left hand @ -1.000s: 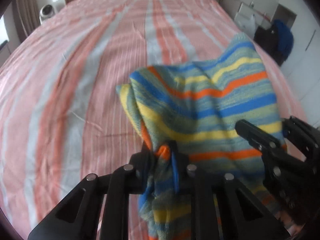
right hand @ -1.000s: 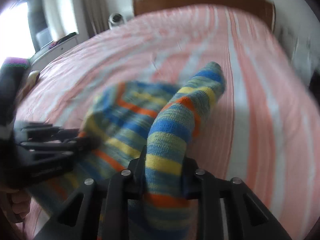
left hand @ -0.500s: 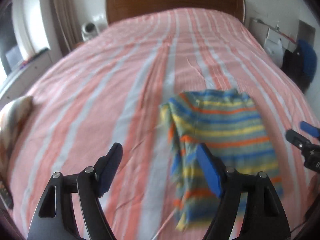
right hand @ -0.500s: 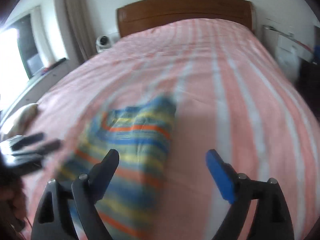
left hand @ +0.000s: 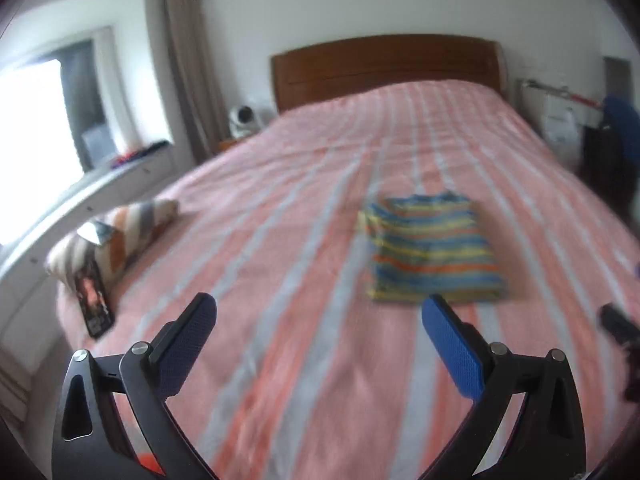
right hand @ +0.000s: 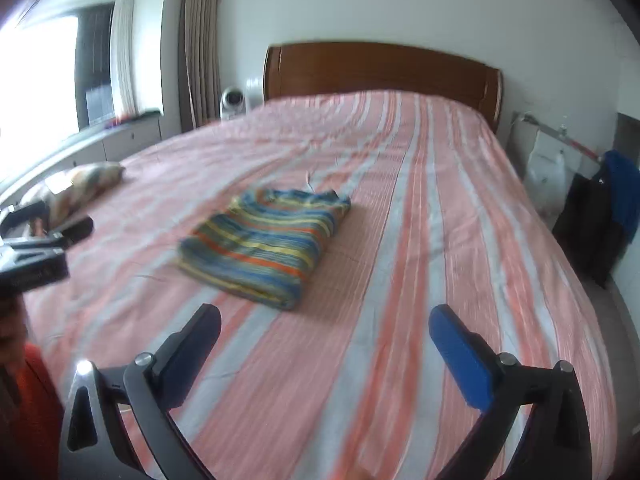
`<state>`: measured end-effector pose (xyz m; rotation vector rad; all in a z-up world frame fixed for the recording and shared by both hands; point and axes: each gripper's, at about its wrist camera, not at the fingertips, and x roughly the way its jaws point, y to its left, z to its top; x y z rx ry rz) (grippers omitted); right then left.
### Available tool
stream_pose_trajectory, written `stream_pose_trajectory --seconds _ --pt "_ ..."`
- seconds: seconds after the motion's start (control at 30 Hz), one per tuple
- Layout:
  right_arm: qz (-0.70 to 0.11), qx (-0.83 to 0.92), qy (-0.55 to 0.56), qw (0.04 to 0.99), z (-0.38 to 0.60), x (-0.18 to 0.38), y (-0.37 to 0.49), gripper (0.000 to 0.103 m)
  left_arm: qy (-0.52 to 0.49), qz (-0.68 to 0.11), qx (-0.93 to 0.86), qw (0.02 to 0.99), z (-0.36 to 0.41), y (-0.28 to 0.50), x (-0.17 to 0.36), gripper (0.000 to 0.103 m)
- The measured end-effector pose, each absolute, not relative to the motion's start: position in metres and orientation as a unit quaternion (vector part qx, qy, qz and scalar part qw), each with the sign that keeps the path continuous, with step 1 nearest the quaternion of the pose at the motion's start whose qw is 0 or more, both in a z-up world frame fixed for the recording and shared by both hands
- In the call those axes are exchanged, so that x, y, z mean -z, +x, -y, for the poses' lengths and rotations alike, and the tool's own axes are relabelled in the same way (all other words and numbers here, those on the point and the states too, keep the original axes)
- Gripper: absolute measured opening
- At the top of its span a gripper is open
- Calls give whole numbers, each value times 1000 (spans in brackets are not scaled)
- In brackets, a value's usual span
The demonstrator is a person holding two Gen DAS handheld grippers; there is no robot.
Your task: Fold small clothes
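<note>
The folded striped garment lies flat on the pink striped bedspread, near the middle of the bed and well apart from both tools. The left gripper hangs released, blue pads spread wide, nothing between them; the right gripper is likewise spread and bare. Both views are motion-blurred, so the garment's folds are hard to read. At the far left, a striped cushion and a phone sit near the bed's edge. The wooden headboard stands far behind.

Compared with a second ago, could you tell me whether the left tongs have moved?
Yes. The left tongs have let go of the striped garment and pulled back from it, toward the foot of the bed.
</note>
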<state>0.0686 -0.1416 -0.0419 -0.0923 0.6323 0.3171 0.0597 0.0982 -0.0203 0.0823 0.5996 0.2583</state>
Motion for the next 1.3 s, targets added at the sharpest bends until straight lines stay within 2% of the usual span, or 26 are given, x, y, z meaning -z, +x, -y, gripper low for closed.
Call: stream_pose_trajectory --seconds 0.17,0.43,0.57,0.73,0.9,1.03,1.3 --pt "-360 -215 1 908 136 44 37 103 38 -325 -81 941 -92 31 19 103" --pt "-381 -251 27 890 127 18 17 103 25 -327 -76 942 -80 5 -1 103" --pt "-371 -188 -21 909 121 10 6 103 19 -336 -82 938 -80 5 -1 103" --pt "-342 -182 -33 921 128 5 -3 103 11 -350 -87 933 -78 7 8 103" --pt "-345 -166 -57 922 130 8 -4 103 0 -350 -84 933 -77 4 9 103" --pt "-350 -184 -26 918 136 11 -4 103 -6 -348 -77 934 -77 4 11 103" --pt "-304 -176 -18 936 142 -5 -15 103 2 -347 -67 935 -74 3 11 103"
